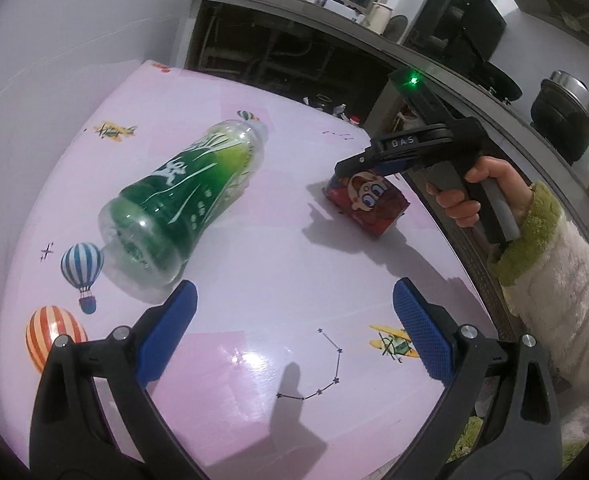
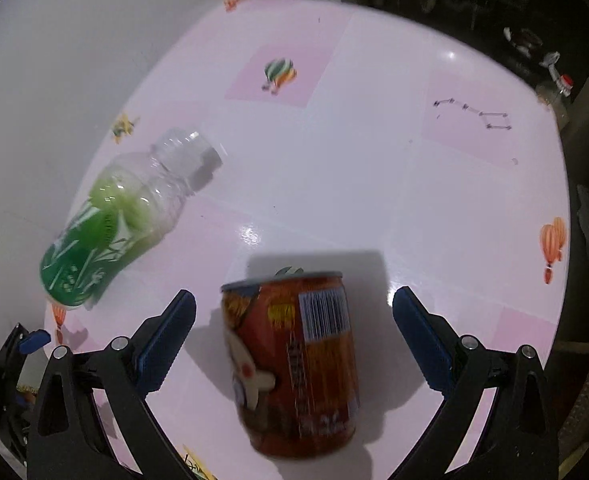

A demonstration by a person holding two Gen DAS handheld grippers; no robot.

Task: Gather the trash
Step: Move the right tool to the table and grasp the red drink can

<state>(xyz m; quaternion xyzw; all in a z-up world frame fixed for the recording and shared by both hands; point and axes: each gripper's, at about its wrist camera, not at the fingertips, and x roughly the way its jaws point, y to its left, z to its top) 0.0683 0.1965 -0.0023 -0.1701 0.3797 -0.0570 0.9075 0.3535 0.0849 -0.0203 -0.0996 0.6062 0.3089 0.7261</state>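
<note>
Surface: your pink tabletop [image 2: 374,184] with balloon and aeroplane prints fills both views.
Right gripper [image 2: 294,336]: your jaws gape wide either side of the red can [image 2: 294,364] lying bottom centre, touching neither pad.
Left gripper [image 1: 292,332]: wide open, empty.
Bottle [image 1: 182,200]: green plastic, on its side at left centre, just beyond your left pad.

Green-labelled clear bottle [image 1: 182,204] and red can [image 2: 294,360] lie toppled, well apart.

Black gripper [image 1: 290,316] frames with blue ribbed pads [image 1: 418,332] and silver screws were noted; a fluffy cream sleeve [image 1: 566,280], green-cuffed, was worn.
</note>
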